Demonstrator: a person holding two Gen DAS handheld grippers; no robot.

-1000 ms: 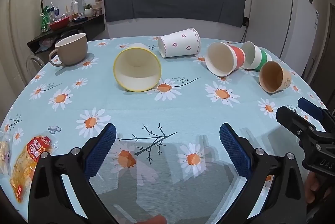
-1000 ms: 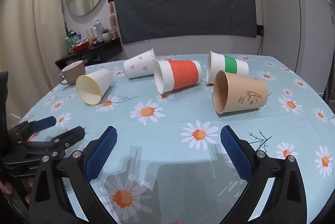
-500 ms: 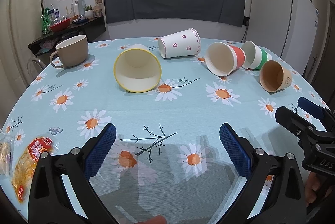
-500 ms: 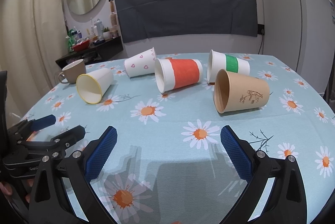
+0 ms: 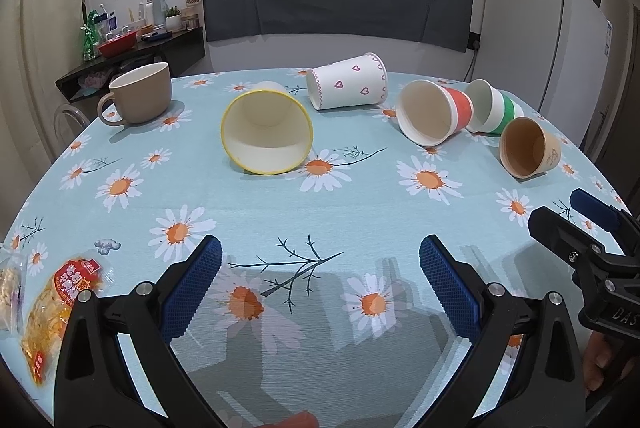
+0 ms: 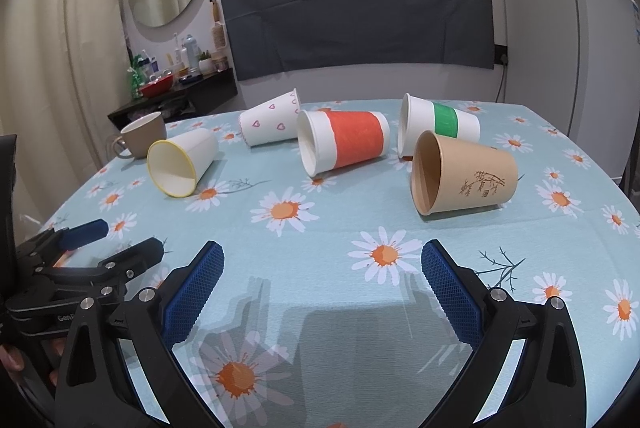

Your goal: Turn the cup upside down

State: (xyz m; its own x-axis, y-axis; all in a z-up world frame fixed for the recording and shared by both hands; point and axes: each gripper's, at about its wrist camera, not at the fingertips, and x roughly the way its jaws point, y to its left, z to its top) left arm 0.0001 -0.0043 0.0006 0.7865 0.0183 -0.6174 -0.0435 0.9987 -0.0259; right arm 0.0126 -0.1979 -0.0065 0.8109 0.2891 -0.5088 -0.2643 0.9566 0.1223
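Observation:
Several paper cups lie on their sides on the daisy tablecloth (image 5: 320, 211): a yellow-rimmed white cup (image 5: 266, 131) (image 6: 182, 161), a white cup with pink hearts (image 5: 348, 81) (image 6: 272, 123), a red-banded cup (image 5: 434, 117) (image 6: 344, 141), a green-banded cup (image 5: 494, 107) (image 6: 440, 127) and a brown cup (image 5: 528, 147) (image 6: 464, 179). My left gripper (image 5: 320, 284) is open and empty, low over the near table, well short of the yellow-rimmed cup. My right gripper (image 6: 322, 288) is open and empty, short of the brown cup.
A beige ceramic mug (image 5: 138, 93) stands upright at the far left. A snack packet (image 5: 60, 304) lies at the near left table edge. A white fridge (image 5: 540, 35) stands at the right, a dark shelf with bottles (image 5: 132, 47) at the back left.
Both grippers have edged slightly forward and up; the cups sit a little lower in view. Nothing on the table has moved.

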